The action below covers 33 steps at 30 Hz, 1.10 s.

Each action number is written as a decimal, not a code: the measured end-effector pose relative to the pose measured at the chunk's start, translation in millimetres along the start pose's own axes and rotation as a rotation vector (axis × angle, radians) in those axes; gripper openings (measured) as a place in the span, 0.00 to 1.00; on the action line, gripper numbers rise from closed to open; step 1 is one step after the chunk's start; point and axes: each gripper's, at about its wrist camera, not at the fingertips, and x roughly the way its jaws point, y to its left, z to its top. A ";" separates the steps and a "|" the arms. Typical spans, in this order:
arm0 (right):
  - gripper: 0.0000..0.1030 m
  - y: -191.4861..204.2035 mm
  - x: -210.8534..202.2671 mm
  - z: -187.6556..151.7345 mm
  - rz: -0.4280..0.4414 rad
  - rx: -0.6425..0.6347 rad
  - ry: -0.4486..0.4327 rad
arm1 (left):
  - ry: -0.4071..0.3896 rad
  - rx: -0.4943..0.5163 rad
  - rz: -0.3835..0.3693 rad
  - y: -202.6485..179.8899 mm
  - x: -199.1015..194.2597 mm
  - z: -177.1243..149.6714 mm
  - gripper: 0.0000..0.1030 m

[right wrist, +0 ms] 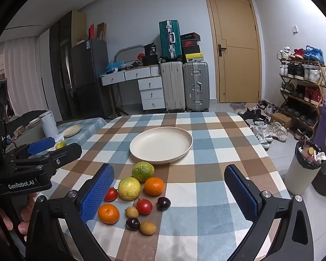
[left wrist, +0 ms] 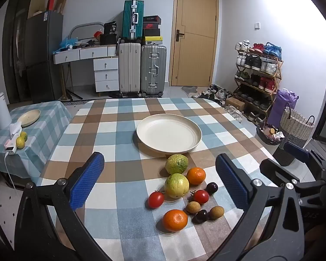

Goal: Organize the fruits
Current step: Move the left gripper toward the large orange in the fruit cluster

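Note:
A bare cream plate [left wrist: 169, 133] [right wrist: 160, 144] sits mid-table on the checked cloth. Just in front of it lies a cluster of fruit: two green-yellow guavas [left wrist: 176, 163] [right wrist: 129, 188], two oranges [left wrist: 175, 220] [right wrist: 154, 186], two red tomatoes [left wrist: 156, 199] [right wrist: 144, 206], two dark plums [left wrist: 212, 188] [right wrist: 163, 203] and two small brown longans [left wrist: 216, 212] [right wrist: 148, 227]. My left gripper [left wrist: 158, 182] hangs open above the near table edge, the fruit between and just beyond its blue pads. My right gripper [right wrist: 169, 193] is open too, with the fruit toward its left pad. Neither touches anything.
A side table [left wrist: 41, 128] at the left holds a second plate [left wrist: 29, 117], a white kettle [left wrist: 1, 111] and two small citrus [left wrist: 20, 141]. A bin [right wrist: 304, 169] and basket [left wrist: 295, 126] stand right of the table. Suitcases, drawers, a door and a shoe rack line the far wall.

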 end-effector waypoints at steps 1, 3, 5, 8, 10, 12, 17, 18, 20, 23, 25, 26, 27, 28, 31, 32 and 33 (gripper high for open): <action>1.00 0.0 -0.1 -0.4 0.001 0.000 -0.001 | 0.000 0.000 0.000 -0.1 0.1 0.0 0.99; 1.00 0.3 0.0 -0.3 0.001 -0.002 0.000 | 0.000 0.001 0.000 0.0 0.1 -0.1 0.99; 1.00 0.1 0.1 -0.5 -0.001 0.000 -0.001 | 0.000 -0.001 -0.001 0.3 0.1 -0.2 0.99; 1.00 -0.2 0.5 -0.5 -0.001 0.005 0.002 | 0.001 -0.001 0.001 -0.1 0.2 -0.1 0.99; 1.00 -0.1 -0.1 -0.2 -0.001 0.005 0.003 | 0.004 -0.003 -0.003 1.1 0.2 -0.5 0.99; 1.00 0.6 -1.4 0.8 0.000 0.007 0.000 | 0.005 -0.003 -0.004 0.9 0.6 -0.8 0.99; 1.00 0.8 -3.3 3.6 -0.002 0.001 -0.005 | 0.006 -0.007 -0.009 0.8 1.1 -1.8 0.99; 1.00 0.8 -3.7 4.4 -0.002 0.000 -0.003 | 0.008 -0.007 -0.011 0.5 0.9 -2.9 0.99; 1.00 -0.5 0.8 -1.3 -0.002 0.001 -0.005 | 0.013 -0.007 -0.016 -0.3 0.6 -5.3 0.99; 1.00 1.1 2.0 -2.9 -0.004 0.001 -0.006 | 0.024 -0.009 -0.028 -2.6 -0.3 -10.5 0.99; 1.00 1.4 5.2 -1.9 -0.004 0.003 -0.007 | 0.039 -0.008 -0.041 -2.3 4.0 -17.4 0.99; 1.00 1.8 6.0 -2.6 -0.005 0.003 -0.006 | 0.050 -0.007 -0.056 -3.3 5.3 -20.1 0.99; 1.00 -0.2 5.8 -3.6 -0.004 0.003 -0.010 | 0.062 -0.006 -0.070 -3.1 8.7 -21.0 0.99; 1.00 -0.1 6.4 -4.4 -0.003 0.003 -0.009 | 0.071 -0.005 -0.078 -3.3 10.0 -23.2 0.99; 1.00 -5.2 3.4 -3.7 -0.004 0.005 -0.026 | 0.091 -0.004 -0.087 -2.5 13.1 -29.2 0.99; 1.00 -5.6 4.1 -4.1 -0.003 0.006 -0.025 | 0.097 -0.003 -0.088 -2.6 13.8 -32.0 0.99; 1.00 -6.1 4.9 -4.5 -0.003 0.007 -0.027 | 0.105 0.000 -0.093 -2.3 15.7 -35.2 0.99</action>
